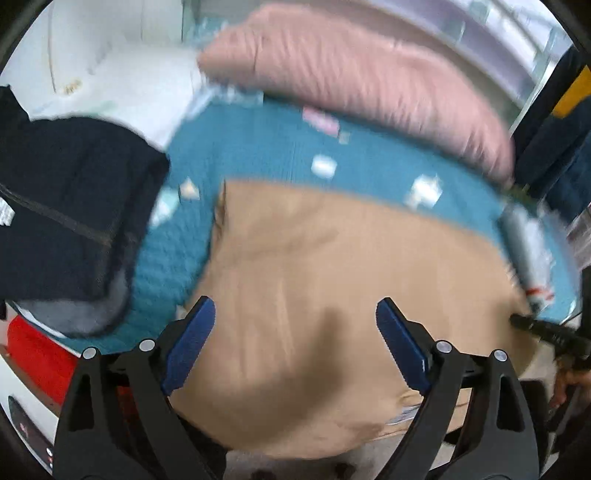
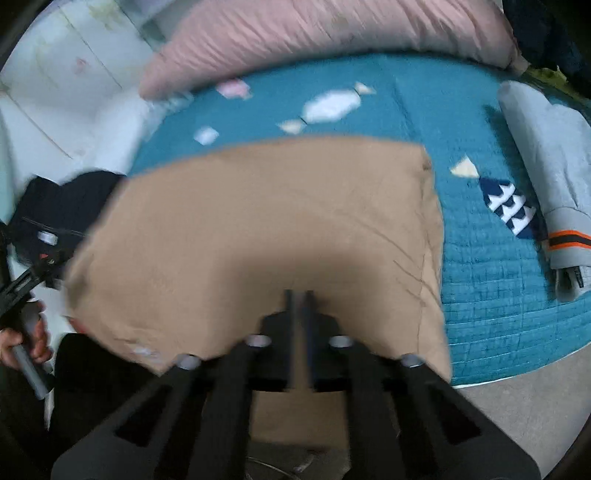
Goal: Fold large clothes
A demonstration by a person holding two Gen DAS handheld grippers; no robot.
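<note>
A tan garment (image 1: 314, 280) lies folded flat on a teal quilted mat (image 1: 258, 147); it also shows in the right wrist view (image 2: 258, 229). My left gripper (image 1: 295, 325) is open, hovering over the garment's near part with nothing between its blue pads (image 1: 188, 339). My right gripper (image 2: 299, 306) is shut, its fingers close together over the garment's near edge; whether cloth is pinched between them is unclear. The right gripper's tip (image 1: 535, 326) shows at the right of the left wrist view. Both views are motion-blurred.
A pink duvet (image 2: 314, 33) lies along the mat's far edge (image 2: 424, 74). A dark folded garment (image 1: 62, 199) sits left on the mat, above a red item (image 1: 33, 354). A rolled grey garment (image 2: 546, 177) lies right. Grey floor (image 2: 528, 402) borders the mat.
</note>
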